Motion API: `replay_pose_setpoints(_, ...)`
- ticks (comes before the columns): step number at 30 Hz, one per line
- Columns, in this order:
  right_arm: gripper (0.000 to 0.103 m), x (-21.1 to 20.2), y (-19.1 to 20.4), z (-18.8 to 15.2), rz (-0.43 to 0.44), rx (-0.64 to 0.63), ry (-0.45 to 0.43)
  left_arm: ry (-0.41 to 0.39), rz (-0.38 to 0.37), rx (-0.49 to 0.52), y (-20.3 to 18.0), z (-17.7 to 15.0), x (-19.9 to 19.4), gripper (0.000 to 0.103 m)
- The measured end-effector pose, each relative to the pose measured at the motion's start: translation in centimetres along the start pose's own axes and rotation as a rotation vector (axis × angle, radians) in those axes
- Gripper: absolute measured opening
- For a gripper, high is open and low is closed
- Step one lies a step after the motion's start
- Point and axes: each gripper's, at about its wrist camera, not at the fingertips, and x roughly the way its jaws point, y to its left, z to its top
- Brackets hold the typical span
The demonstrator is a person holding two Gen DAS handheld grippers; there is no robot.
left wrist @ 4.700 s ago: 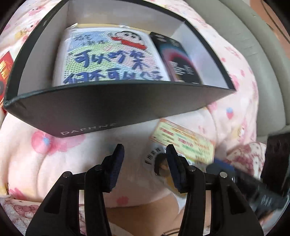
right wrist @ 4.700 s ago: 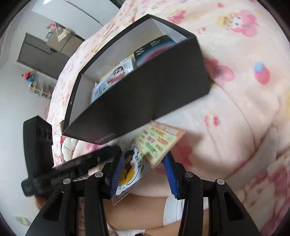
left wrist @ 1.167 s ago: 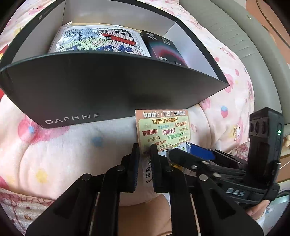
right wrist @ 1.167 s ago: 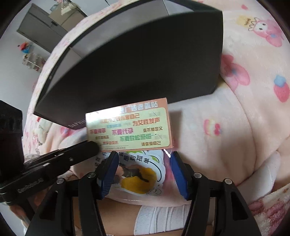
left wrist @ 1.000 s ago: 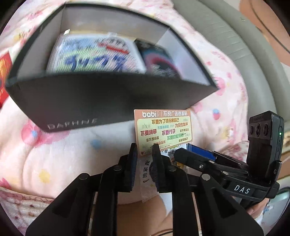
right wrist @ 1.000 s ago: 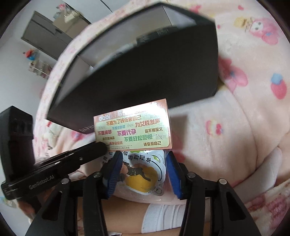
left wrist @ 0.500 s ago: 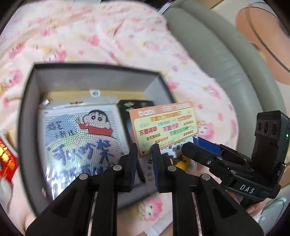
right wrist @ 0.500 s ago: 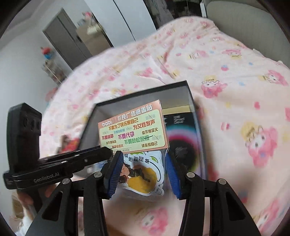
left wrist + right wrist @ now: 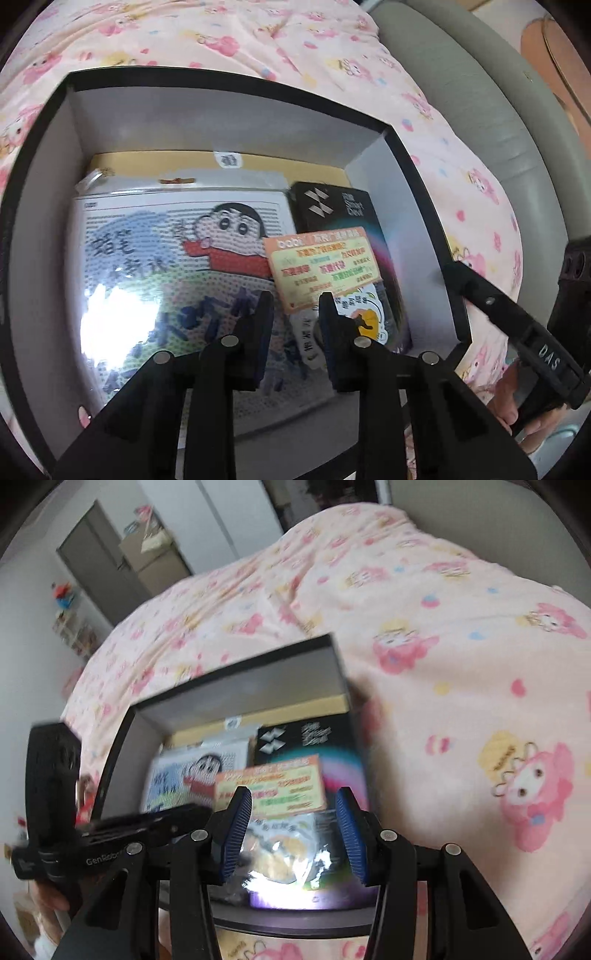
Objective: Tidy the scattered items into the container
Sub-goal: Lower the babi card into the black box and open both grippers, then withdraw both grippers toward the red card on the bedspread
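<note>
- The right tool's body, seen at the edge of the left wrist view, bears the letters "DAS"; the left tool's body, seen in the right wrist view, reads "GenRobo", with the rest hidden.
- The orange-and-green card (image 9: 322,269) has "babi" printed in its top band; the Chinese lines below are too blurred to read.
- The black box (image 9: 334,212) carries a white geometric logo and small English words that look like "Smart Devi…".
- The container (image 9: 229,107), a black carton with grey inner walls, sits on a bed under a pink cartoon-print blanket (image 9: 258,37).
- Inside lies a large cartoon-boy bead picture (image 9: 177,266) in a glossy sleeve on the left, the black box on the right, and a yellow board (image 9: 280,160) beneath them at the far end.
- The card and a clear-bagged cartoon sticker (image 9: 364,314) lie over the black box, inside the container.
- The left tool (image 9: 294,314) hangs over the container with its jaws parted, gripping nothing; the card lies just beyond the tips.
- The right tool (image 9: 293,832) is likewise spread wide, the sticker bag showing between its blue pads (image 9: 236,830) without touching them.
</note>
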Motion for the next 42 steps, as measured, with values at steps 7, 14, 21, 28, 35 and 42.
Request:
replay_pose_setpoints(7, 0.042, -1.2, -0.3, 0.2, 0.001, 0.021, -0.047, 0.095, 0.044, 0.029, -2.1, 0.4, 2.1, 0.029)
replay_pose_setpoints(14, 0.042, -2.7, -1.7, 0.2, -0.037, 0.059, -0.099, 0.075, 0.012, 0.110, -4.5, -0.5, 2.7, 0.031)
replay_pose_setpoints(21, 0.042, -1.5, -2.3, -1.0, -0.009, 0.140, -0.048, 0.099, -0.117, 0.040, -3.9, -0.6, 3.1, 0.034)
replay_pose_setpoints(28, 0.043, -5.7, 0.5, -5.5, -0.175, 0.076, -0.224, -0.094, 0.016, 0.204, -5.7, -4.8, -3.0, 0.034)
replay_pose_setpoints(35, 0.044, -10.2, 5.0, -9.6, -0.102, -0.015, -0.269, -0.211, 0.034, 0.290, -7.9, -9.1, -9.8, 0.036)
replay_pose_setpoints(42, 0.045, -11.6, 9.3, -11.9, 0.010, -0.088, -0.222, -0.191, 0.097, 0.235, -4.8, -12.2, -14.5, 0.039)
